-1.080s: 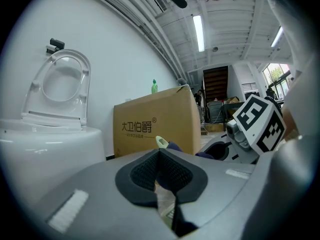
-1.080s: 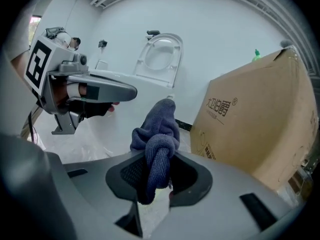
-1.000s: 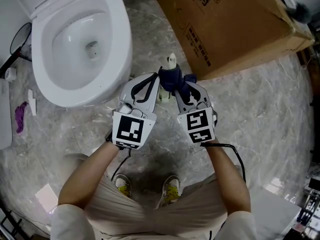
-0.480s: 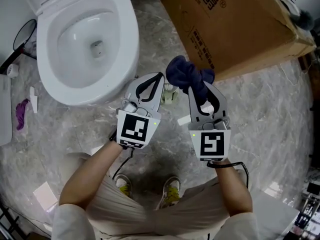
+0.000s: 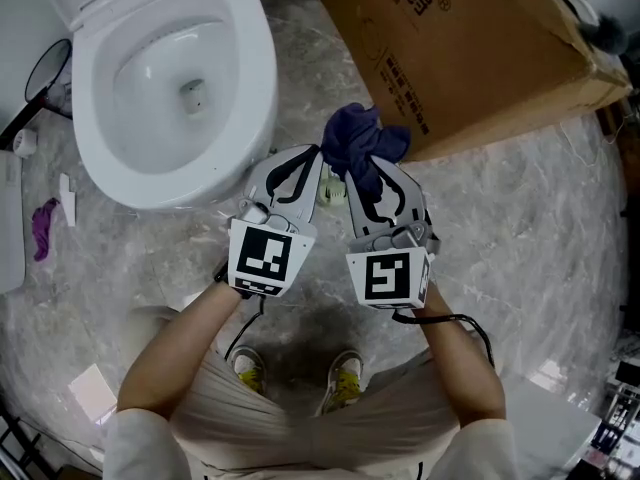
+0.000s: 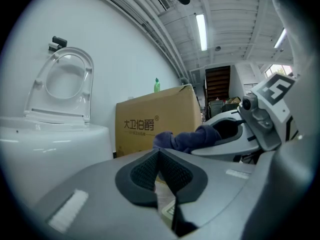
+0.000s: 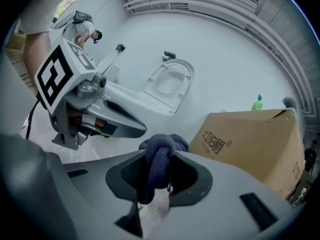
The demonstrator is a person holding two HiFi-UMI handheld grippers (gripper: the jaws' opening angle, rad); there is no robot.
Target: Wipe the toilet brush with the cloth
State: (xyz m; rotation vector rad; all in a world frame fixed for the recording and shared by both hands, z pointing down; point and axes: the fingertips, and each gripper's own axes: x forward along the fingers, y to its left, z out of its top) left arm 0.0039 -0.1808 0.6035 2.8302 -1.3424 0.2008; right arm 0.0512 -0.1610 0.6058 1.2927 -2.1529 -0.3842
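While the right gripper [image 7: 156,176] has its jaws clamped on a bunched dark blue cloth [image 5: 362,146], the wipe looks to be under way rather than finished. In the head view the cloth sits just past the tips of both grippers, between the white toilet bowl [image 5: 100,148] and the brown cardboard box [image 5: 470,58].

The left gripper [image 6: 159,156] has its jaws drawn together at the tips, with no cloth between them. A pale slit shows below the pads, but I cannot tell whether anything is pinched there.

Only a small pale yellowish-white part of the toilet brush [image 5: 335,193] is visible, low between the two grippers and over the grey marble floor [image 5: 520,228]. The rest is hidden by the cloth and the gripper bodies. Whether the cloth is wrapped round the handle or only beside it cannot be made out.

By my reading, the step in hand is rubbing the cloth along the brush, probably with the left gripper steadying it. The next move calls for keeping the cloth pressed against the handle while it slides along its length. The grip on the cloth must stay firm so the bundle does not slip free.
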